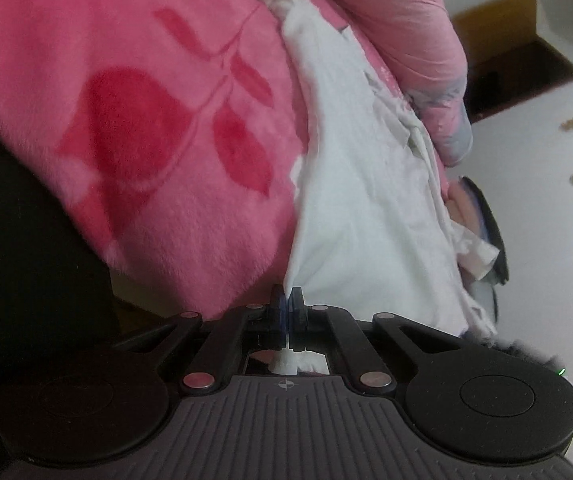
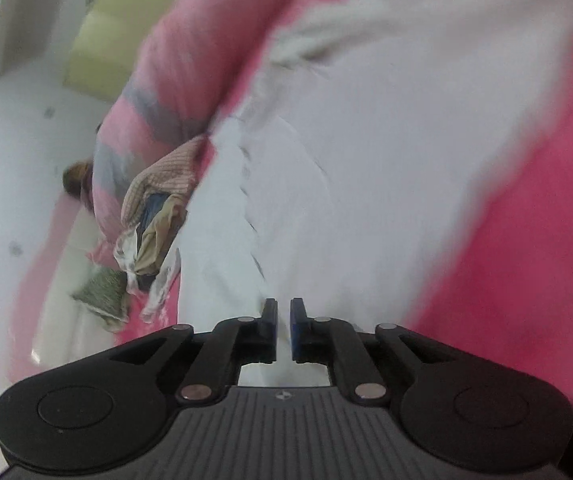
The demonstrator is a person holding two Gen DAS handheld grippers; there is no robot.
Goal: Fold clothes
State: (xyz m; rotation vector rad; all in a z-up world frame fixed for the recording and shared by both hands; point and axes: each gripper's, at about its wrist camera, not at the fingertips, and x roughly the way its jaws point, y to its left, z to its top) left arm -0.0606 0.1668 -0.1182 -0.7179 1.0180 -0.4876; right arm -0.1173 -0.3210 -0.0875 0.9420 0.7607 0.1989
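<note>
Plainly, the white garment (image 1: 350, 216) lies spread over a pink fleece blanket (image 1: 146, 120) with red leaf prints. The left gripper (image 1: 286, 300) has its jaws closed on an edge of that white cloth. The right gripper (image 2: 283, 320) hangs just above the same garment (image 2: 346, 160), jaws slightly parted and empty. Beyond it, blurred, sits a heap of crumpled clothes (image 2: 154, 220).

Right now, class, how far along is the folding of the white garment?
Done: no finished fold shows. In hand: the left gripper is shut on the white garment, spread on the pink blanket; the right gripper hovers slightly open, holding nothing. Left: all folds, plus the clothes pile.
</note>
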